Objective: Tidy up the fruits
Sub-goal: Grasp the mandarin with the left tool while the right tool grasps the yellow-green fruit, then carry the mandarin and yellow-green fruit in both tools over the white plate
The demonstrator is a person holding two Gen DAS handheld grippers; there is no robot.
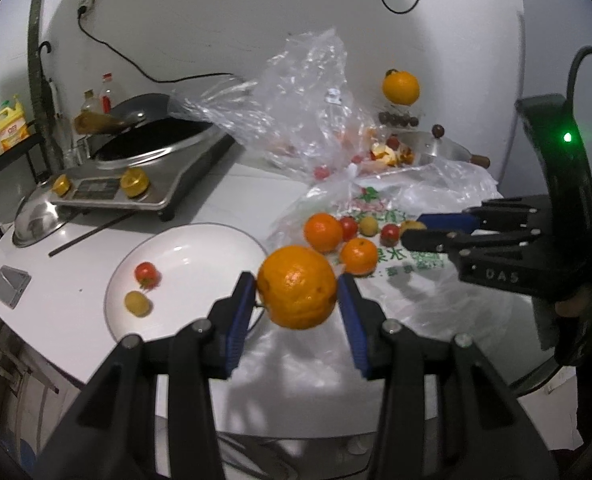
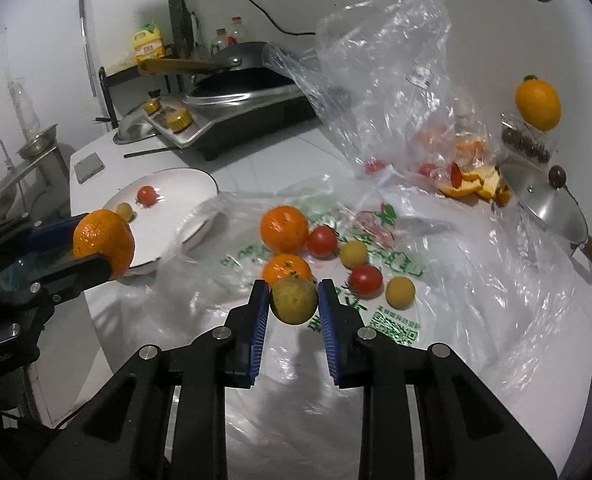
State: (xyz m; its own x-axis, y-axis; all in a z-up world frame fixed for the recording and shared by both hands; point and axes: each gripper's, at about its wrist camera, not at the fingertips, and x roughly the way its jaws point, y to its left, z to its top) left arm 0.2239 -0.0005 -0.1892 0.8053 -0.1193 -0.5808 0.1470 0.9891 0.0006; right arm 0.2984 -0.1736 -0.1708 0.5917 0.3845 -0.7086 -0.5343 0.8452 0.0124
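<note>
My left gripper [image 1: 298, 286] is shut on a large orange [image 1: 296, 286] and holds it in the air at the right edge of a white plate [image 1: 200, 252]. The plate holds a red cherry tomato [image 1: 147, 274] and a small yellow fruit [image 1: 137, 303]. My right gripper [image 2: 292, 300] is shut on a yellow-green fruit [image 2: 294, 300] above the flat plastic bag [image 2: 436, 320]. On that bag lie two oranges [image 2: 284, 229], red tomatoes [image 2: 365, 279] and yellow fruits [image 2: 400, 291]. The left gripper's orange [image 2: 104, 244] also shows in the right wrist view.
An induction cooker with a wok [image 1: 144, 160] stands at the back left, a steel lid [image 1: 36, 220] beside it. A crumpled clear bag [image 1: 308, 112] with peels stands behind the fruit. A small lidded pot [image 2: 548, 204] and an orange on a box [image 2: 538, 106] are at the right.
</note>
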